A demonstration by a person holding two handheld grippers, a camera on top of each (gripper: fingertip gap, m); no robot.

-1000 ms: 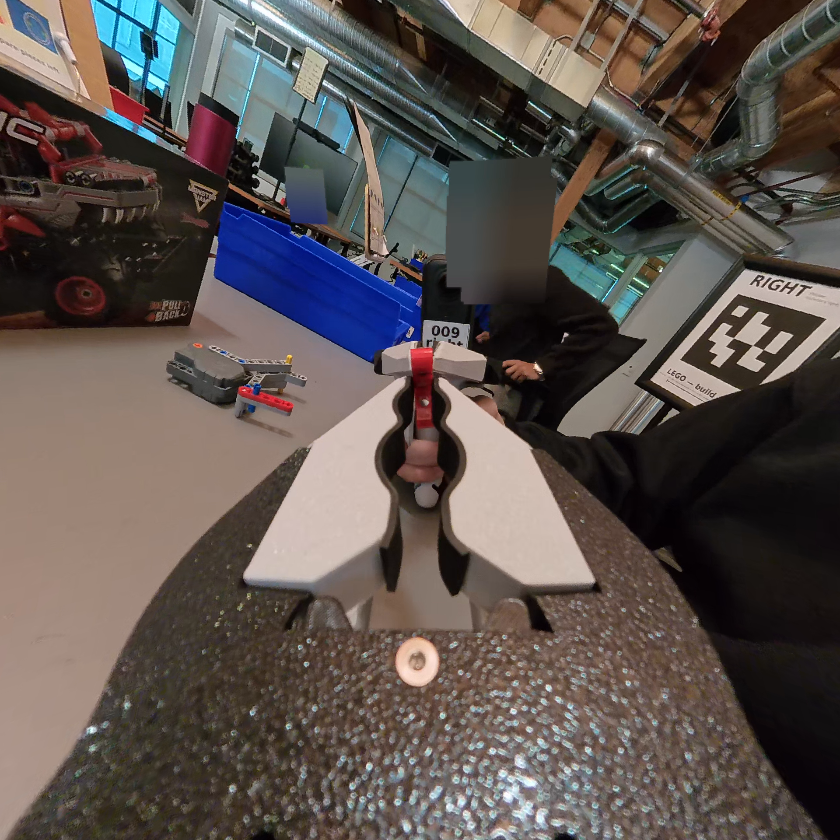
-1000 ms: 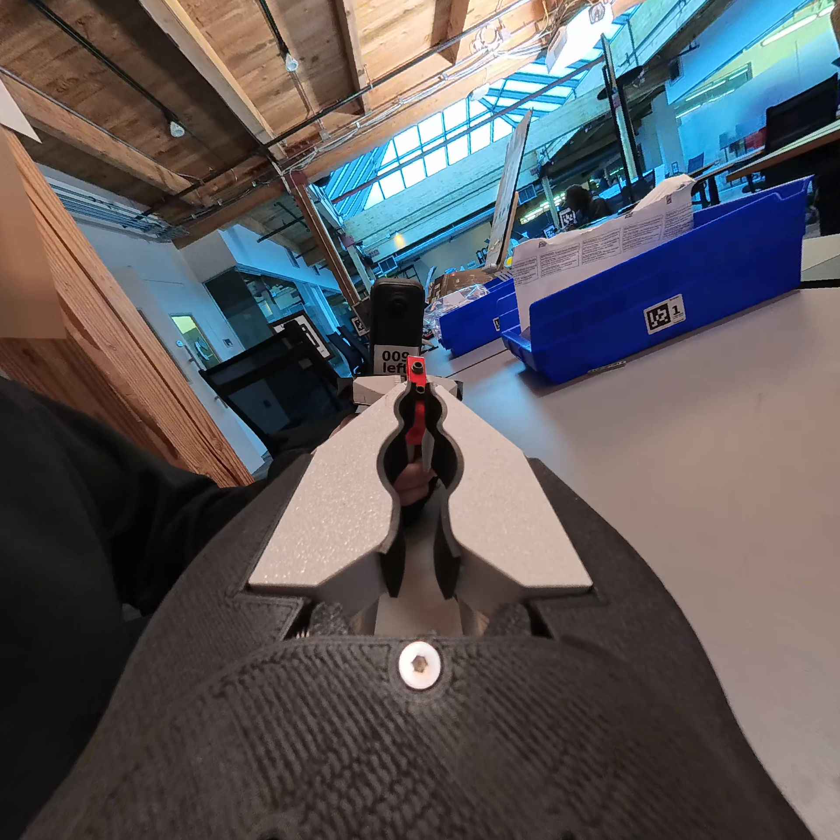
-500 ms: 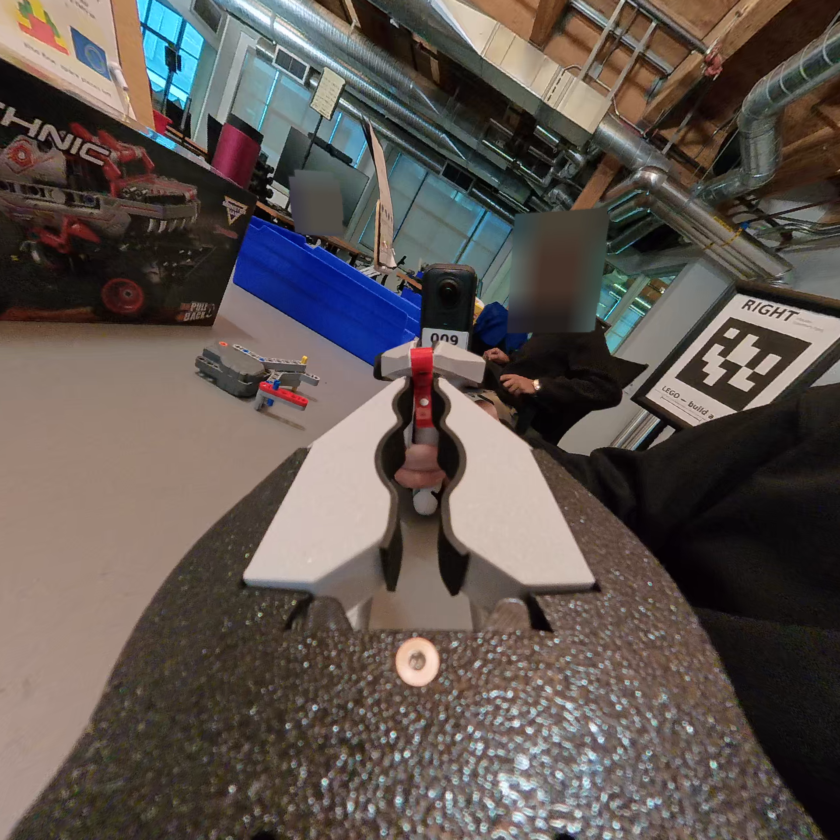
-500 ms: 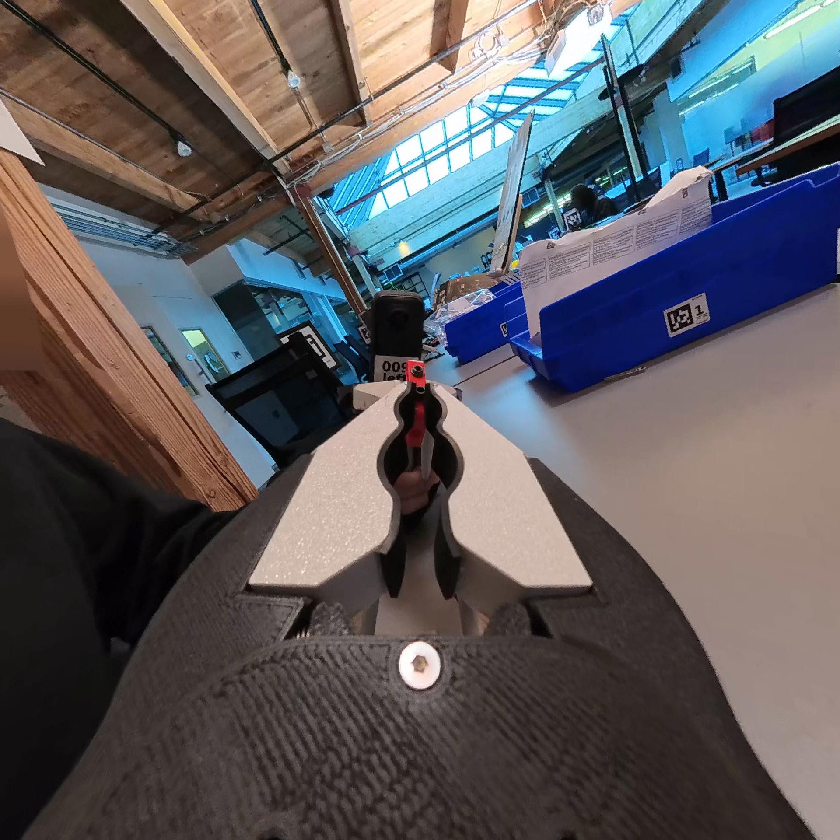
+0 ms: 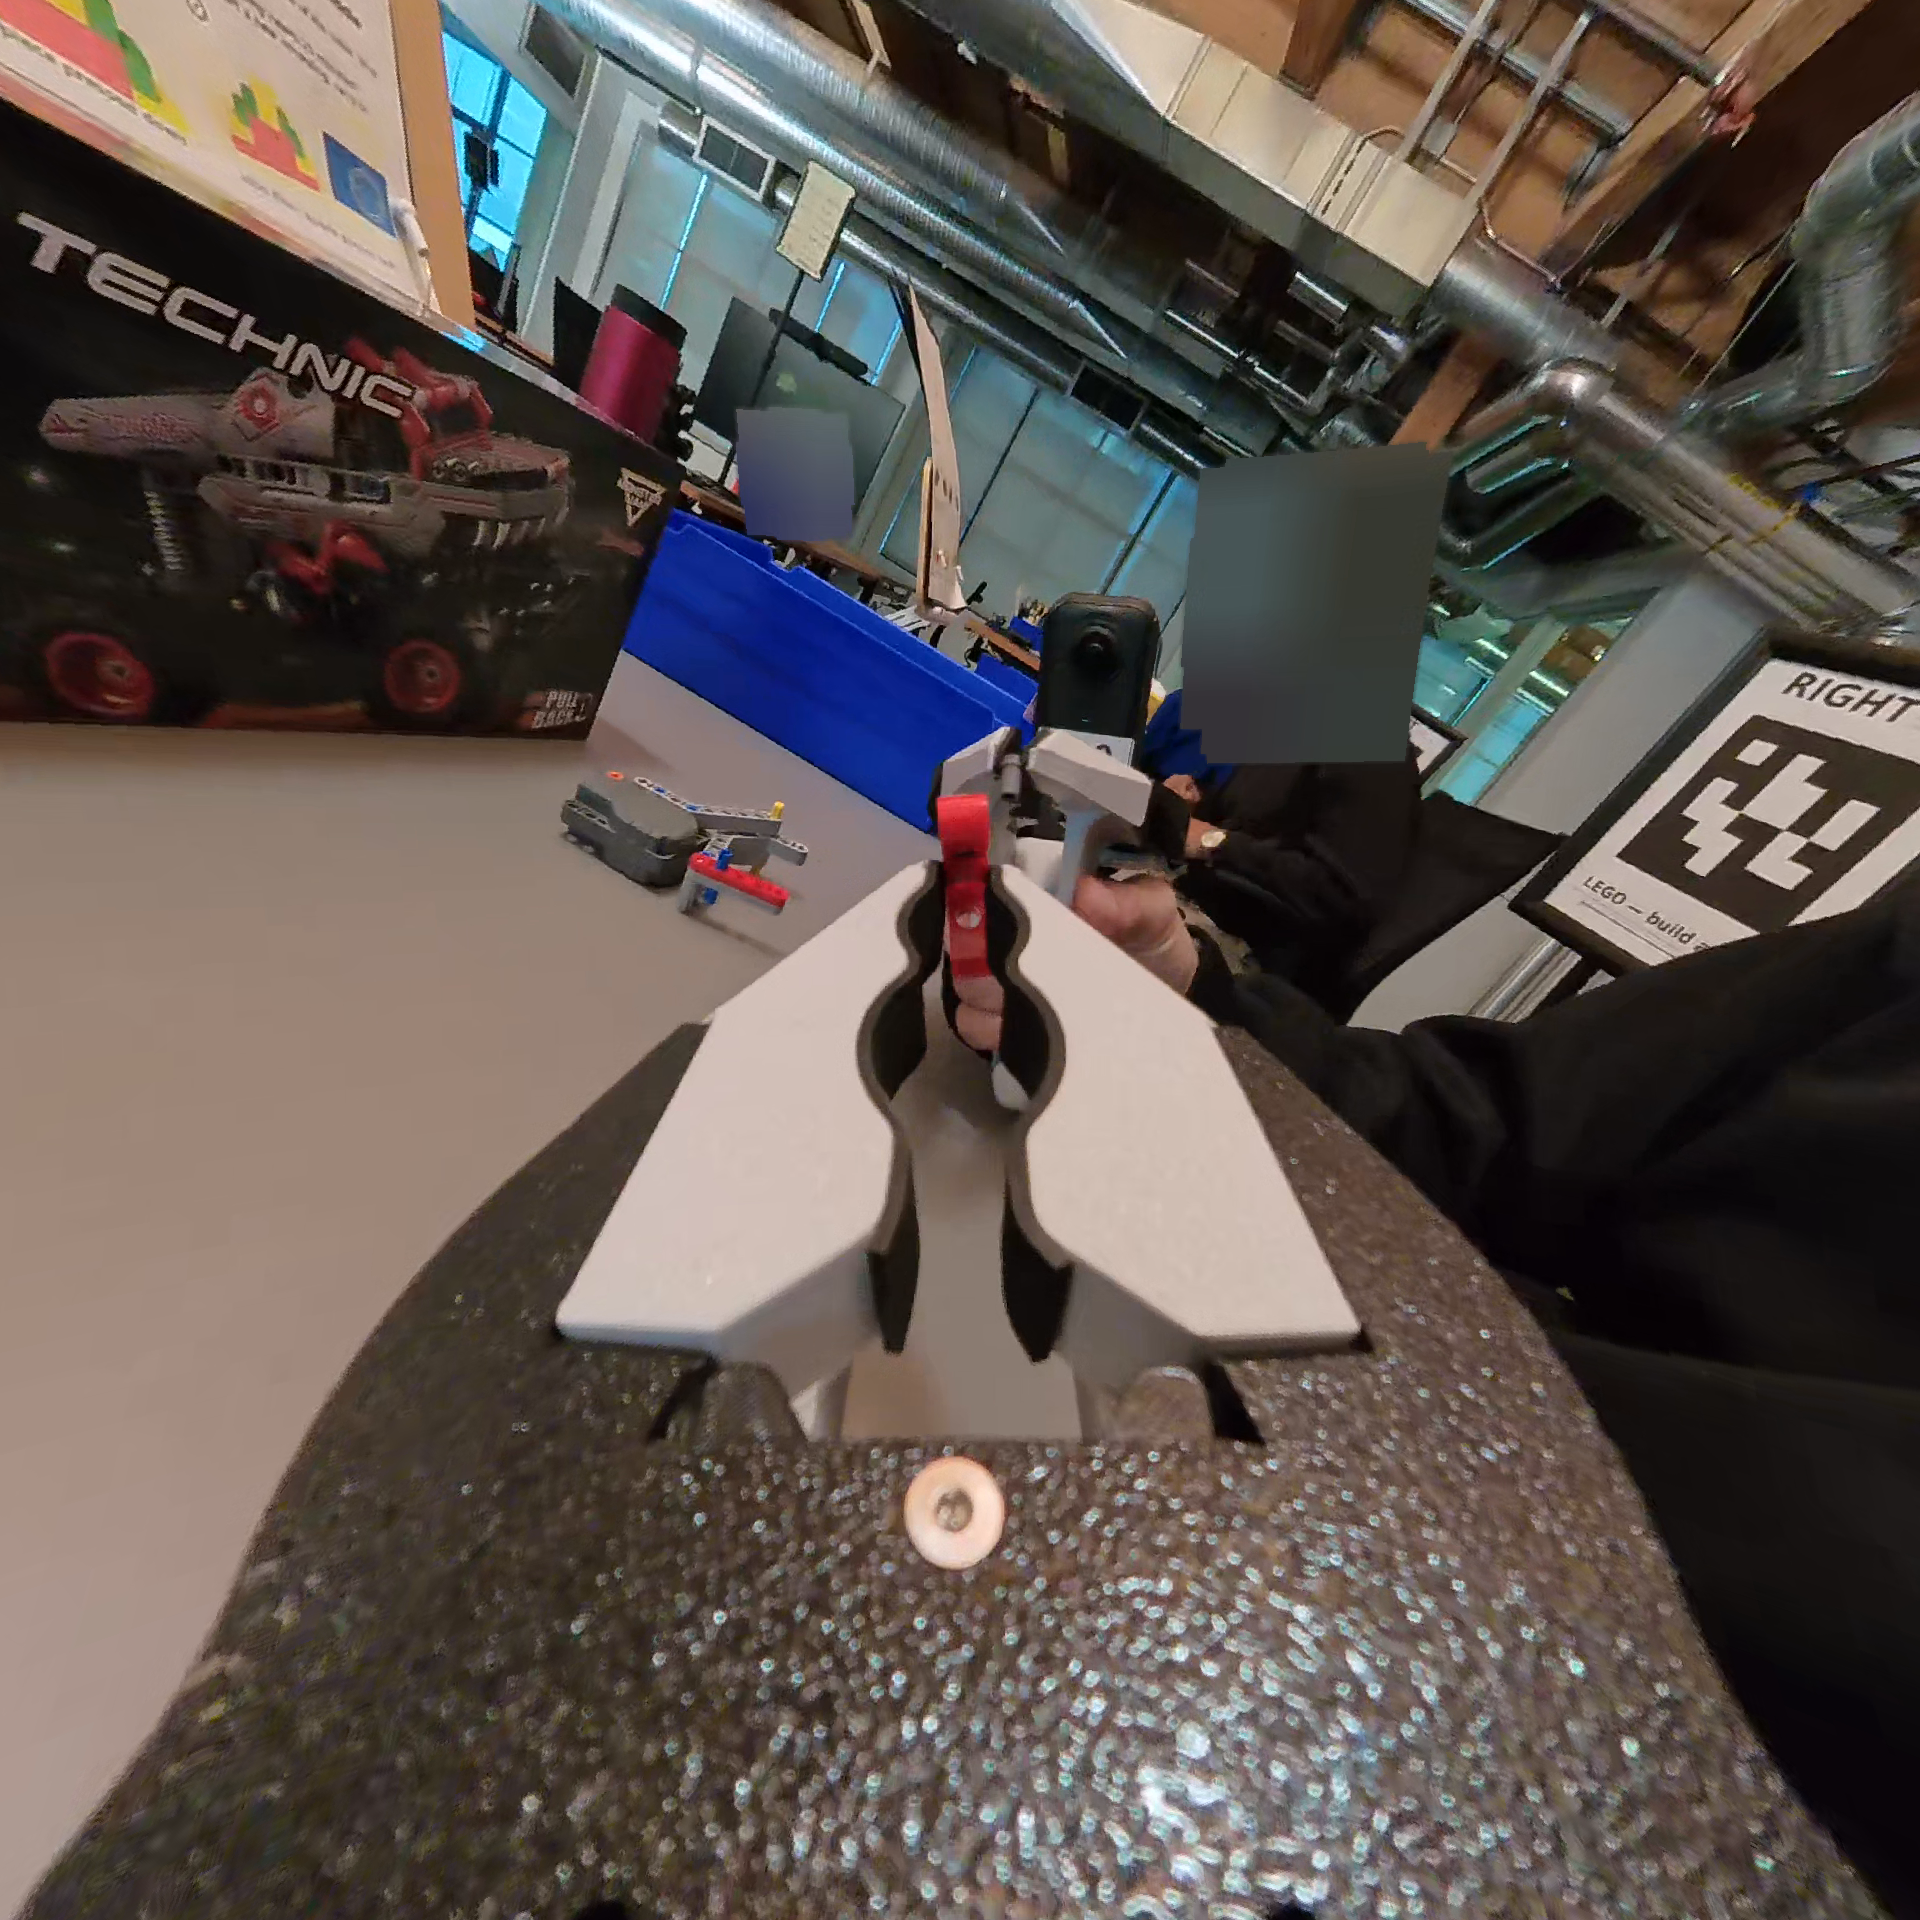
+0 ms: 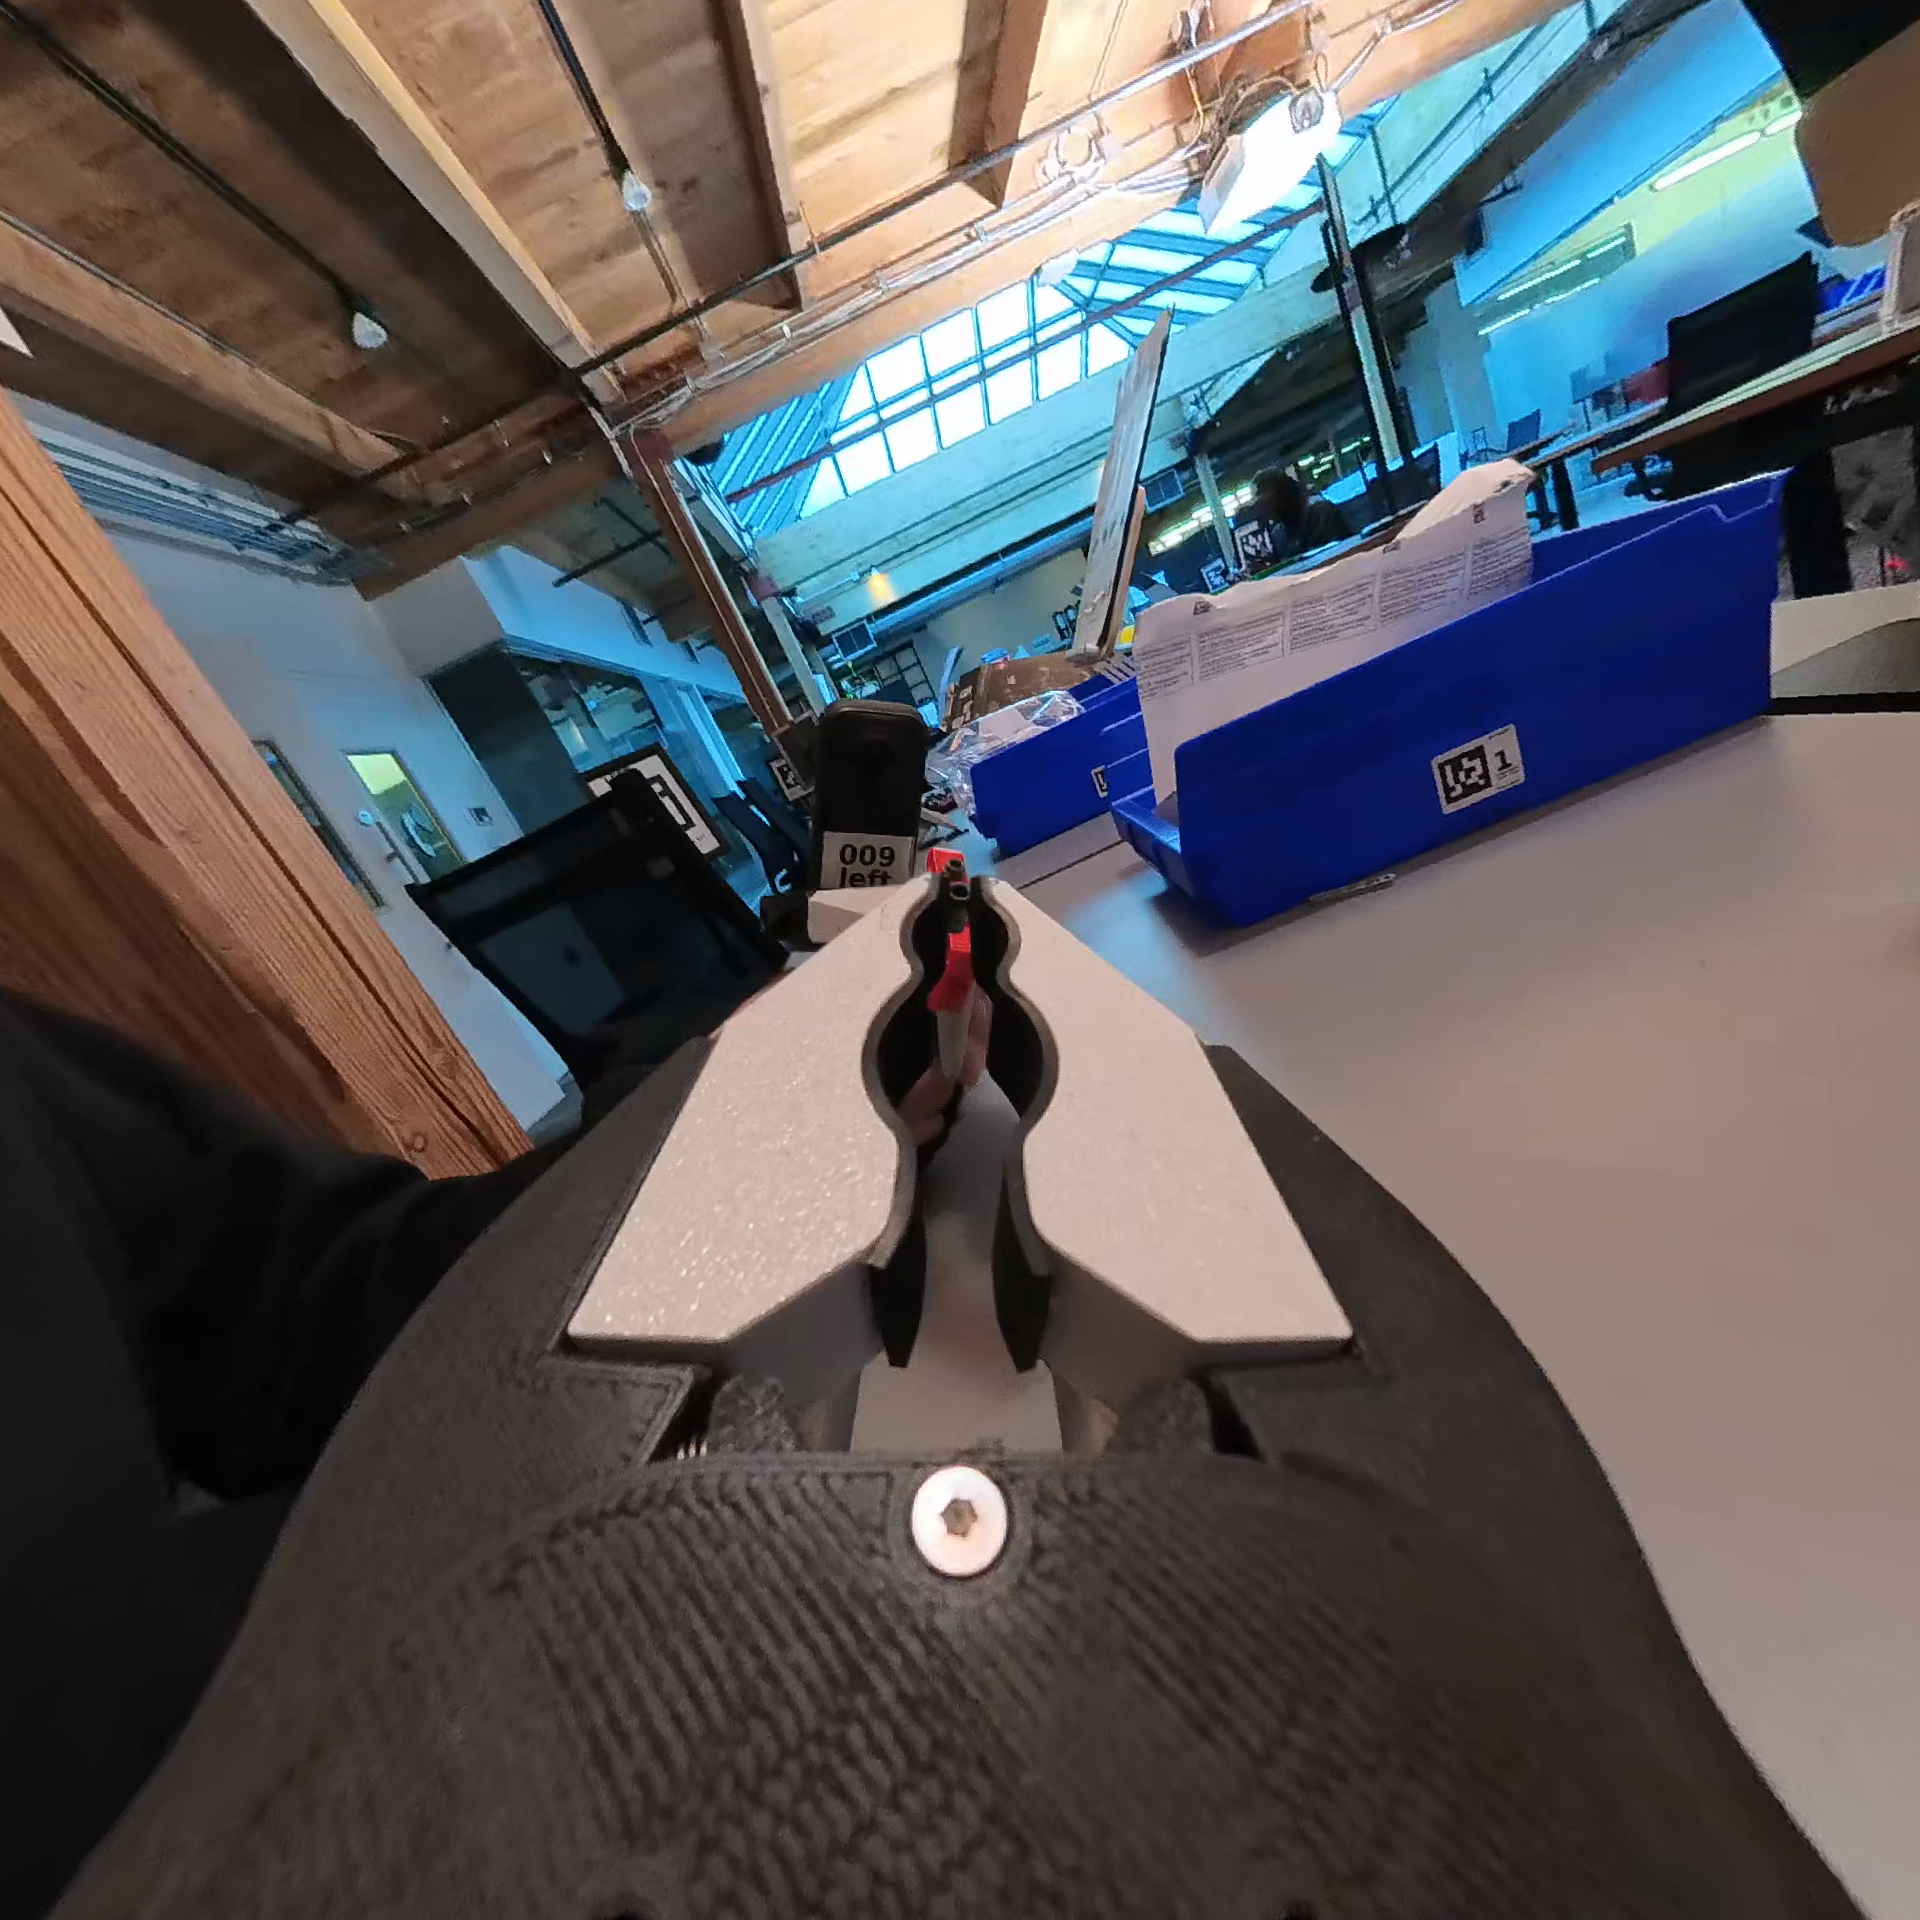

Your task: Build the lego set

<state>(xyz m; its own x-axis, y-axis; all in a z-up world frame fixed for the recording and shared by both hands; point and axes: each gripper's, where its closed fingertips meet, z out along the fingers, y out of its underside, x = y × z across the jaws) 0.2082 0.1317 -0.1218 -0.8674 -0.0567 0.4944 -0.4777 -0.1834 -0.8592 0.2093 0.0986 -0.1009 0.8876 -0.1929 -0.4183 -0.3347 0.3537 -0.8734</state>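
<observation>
My left gripper (image 5: 961, 883) is shut on a red lego beam (image 5: 964, 914) that stands upright between its tips, held above the table. My right gripper (image 6: 956, 891) is shut on a small dark grey pin (image 6: 953, 896). The two grippers face each other tip to tip. In the left wrist view the right gripper (image 5: 1044, 774) sits just behind and right of the beam's top, with the pin (image 5: 1008, 777) at its tip. In the right wrist view the red beam (image 6: 951, 961) shows just beyond my fingertips. A partly built grey lego assembly (image 5: 649, 831) lies on the table.
The grey table (image 5: 312, 1039) carries a dark lego box (image 5: 260, 540) at the far left and blue bins (image 5: 810, 644). The right wrist view shows a blue bin (image 6: 1455, 769) holding a paper sheet (image 6: 1330, 613). A person in black sits behind the right gripper (image 5: 1309, 842). About 5 cm separates my left fingertips from my right. From either gripper's tips it is about 20 cm to the partly built grey lego assembly (image 5: 649, 831).
The right gripper was straight in line with the red beam; now it sits to the right of the beam's top. The beam now leans slightly left. Both views have swung.
</observation>
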